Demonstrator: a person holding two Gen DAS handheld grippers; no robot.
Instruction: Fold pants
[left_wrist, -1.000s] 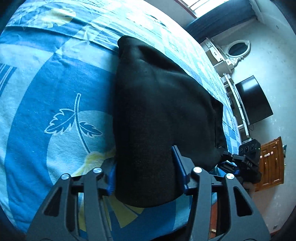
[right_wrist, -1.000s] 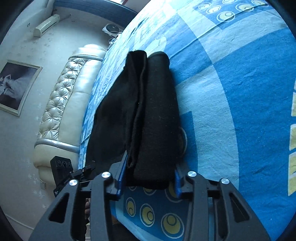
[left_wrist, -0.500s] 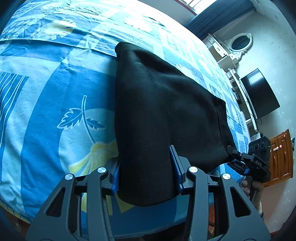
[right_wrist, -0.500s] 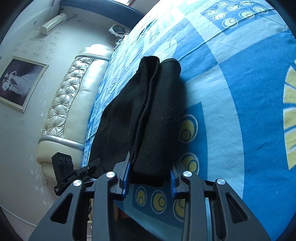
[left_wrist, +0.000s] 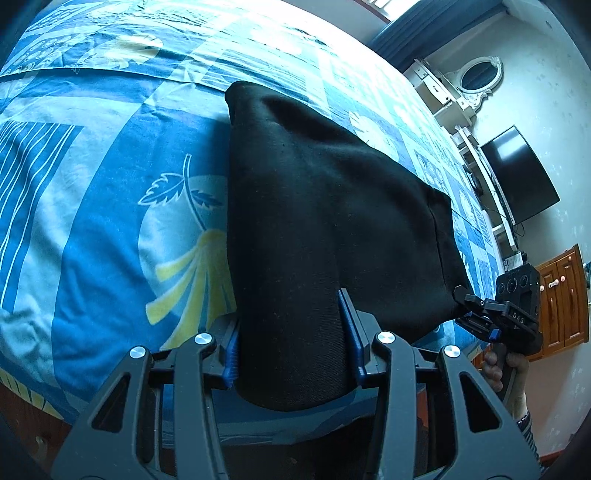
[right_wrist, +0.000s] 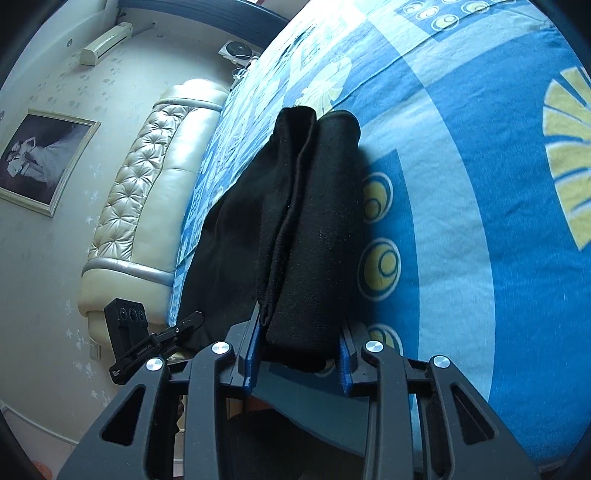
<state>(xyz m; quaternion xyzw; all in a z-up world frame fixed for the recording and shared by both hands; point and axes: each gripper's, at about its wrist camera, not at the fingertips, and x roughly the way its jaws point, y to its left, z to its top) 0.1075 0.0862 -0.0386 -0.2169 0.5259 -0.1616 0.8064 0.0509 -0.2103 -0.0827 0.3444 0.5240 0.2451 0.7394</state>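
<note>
The black pants (left_wrist: 314, 206) lie folded in layers on the blue patterned bedsheet (left_wrist: 103, 206). My left gripper (left_wrist: 291, 343) is shut on the near edge of the folded pants, blue pads pressing each side of the cloth. My right gripper (right_wrist: 299, 350) is shut on the other near corner of the pants (right_wrist: 317, 229), where the stacked layers show edge on. Each gripper shows in the other's view, the right gripper (left_wrist: 476, 306) at the pants' right corner and the left gripper (right_wrist: 177, 328) at their left corner.
The bed's padded cream headboard (right_wrist: 147, 192) runs along the left in the right wrist view. A television (left_wrist: 517, 173), a white dresser with an oval mirror (left_wrist: 476, 77) and a wooden cabinet (left_wrist: 565, 299) stand past the bed. The bed's near edge (left_wrist: 55, 402) lies below the grippers.
Both grippers have closed further on the pants' near edge and drawn back toward the bed's near edge, dragging the folded pants with them.
</note>
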